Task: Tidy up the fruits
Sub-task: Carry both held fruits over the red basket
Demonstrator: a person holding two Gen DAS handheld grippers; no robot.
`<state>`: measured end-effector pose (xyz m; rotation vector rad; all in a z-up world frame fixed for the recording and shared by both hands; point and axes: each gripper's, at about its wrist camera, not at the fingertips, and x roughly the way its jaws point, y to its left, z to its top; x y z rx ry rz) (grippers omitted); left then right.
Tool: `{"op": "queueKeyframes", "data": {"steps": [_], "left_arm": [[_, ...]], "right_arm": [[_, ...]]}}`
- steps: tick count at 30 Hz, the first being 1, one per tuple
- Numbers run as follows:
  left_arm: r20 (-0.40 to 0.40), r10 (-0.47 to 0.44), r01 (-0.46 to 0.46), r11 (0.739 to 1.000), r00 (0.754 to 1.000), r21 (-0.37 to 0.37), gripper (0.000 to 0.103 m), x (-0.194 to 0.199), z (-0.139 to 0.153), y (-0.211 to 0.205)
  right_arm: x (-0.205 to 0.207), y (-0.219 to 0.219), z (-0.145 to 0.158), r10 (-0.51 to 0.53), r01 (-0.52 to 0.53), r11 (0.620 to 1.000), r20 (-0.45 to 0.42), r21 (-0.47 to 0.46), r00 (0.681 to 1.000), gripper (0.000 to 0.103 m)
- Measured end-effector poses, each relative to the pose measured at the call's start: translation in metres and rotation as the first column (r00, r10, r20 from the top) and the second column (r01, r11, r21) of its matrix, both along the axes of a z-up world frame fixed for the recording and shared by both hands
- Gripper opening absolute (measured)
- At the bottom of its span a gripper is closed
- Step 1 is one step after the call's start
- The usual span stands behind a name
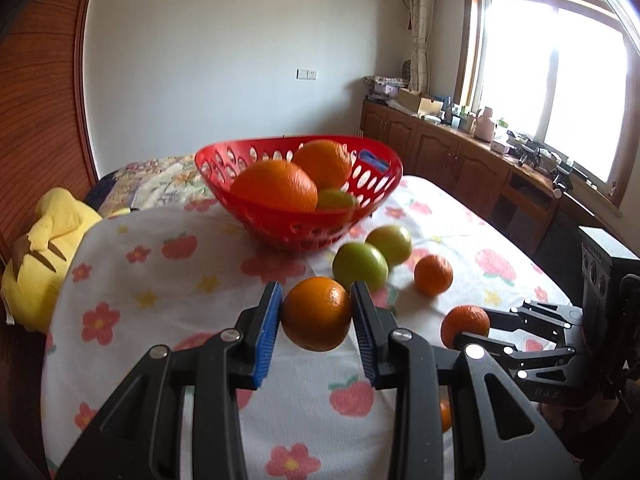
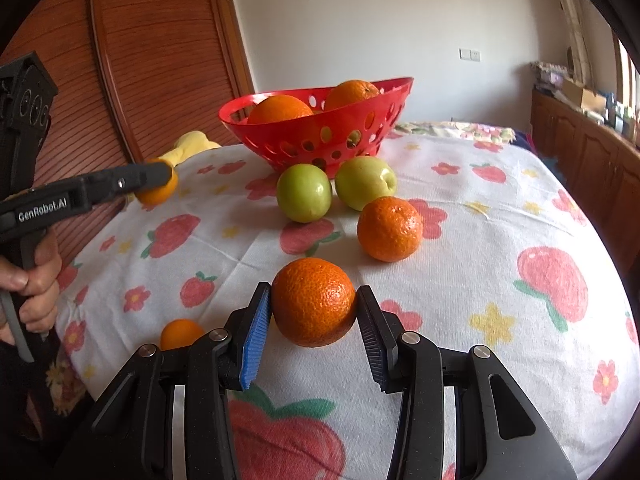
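My left gripper [image 1: 316, 312] is shut on an orange [image 1: 316, 314], held clear of the flowered cloth [image 1: 160, 280]. From the right wrist view, the same left gripper [image 2: 162, 178] and its orange [image 2: 158, 194] hang at the cloth's left edge. My right gripper [image 2: 314, 308] is shut on a tangerine [image 2: 314, 302] low at the cloth; contact with the cloth is unclear. A red basket [image 1: 212, 160] beyond holds two big oranges [image 1: 274, 186] and a green fruit [image 1: 334, 200]. Two green apples [image 2: 304, 192] and another orange [image 2: 389, 228] lie in front of the basket [image 2: 320, 136].
A small orange [image 2: 180, 334] lies near the cloth's front left corner. A yellow plush toy [image 1: 48, 240] sits at the left against the wooden panel. Wooden cabinets [image 1: 460, 152] with clutter run under the window on the right. A person's hand [image 2: 36, 280] grips the left handle.
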<state>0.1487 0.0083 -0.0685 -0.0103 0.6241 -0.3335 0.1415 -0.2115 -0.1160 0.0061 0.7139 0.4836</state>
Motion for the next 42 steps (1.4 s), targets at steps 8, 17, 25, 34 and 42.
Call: {"op": "queueKeyframes", "data": {"steps": [8, 17, 25, 34, 42], "left_arm": [[0.031, 0.006, -0.006, 1.000, 1.000, -0.012, 0.034, 0.018, 0.014, 0.001], [0.051, 0.003, -0.003, 1.000, 0.999, 0.007, 0.034, 0.047, 0.028, -0.005], [0.056, -0.005, 0.004, 1.000, 0.998, 0.021, 0.034, 0.078, 0.033, -0.012], [0.044, -0.012, 0.011, 1.000, 0.999, 0.022, 0.034, 0.105, 0.027, -0.018], [0.037, -0.025, 0.024, 0.999, 0.999, 0.025, 0.034, 0.116, 0.024, -0.025]], "right_arm": [[0.012, -0.009, 0.029, -0.001, 0.003, 1.000, 0.063, -0.029, 0.998, 0.043], [0.050, -0.006, 0.077, 0.033, -0.022, 0.997, 0.161, -0.069, 0.986, 0.043], [0.092, 0.011, 0.101, 0.087, -0.066, 0.993, 0.210, -0.102, 0.974, 0.043], [0.143, 0.033, 0.085, 0.133, -0.111, 0.984, 0.163, -0.141, 0.978, 0.043], [0.161, 0.036, 0.072, 0.137, -0.119, 0.984, 0.137, -0.135, 0.981, 0.043]]}}
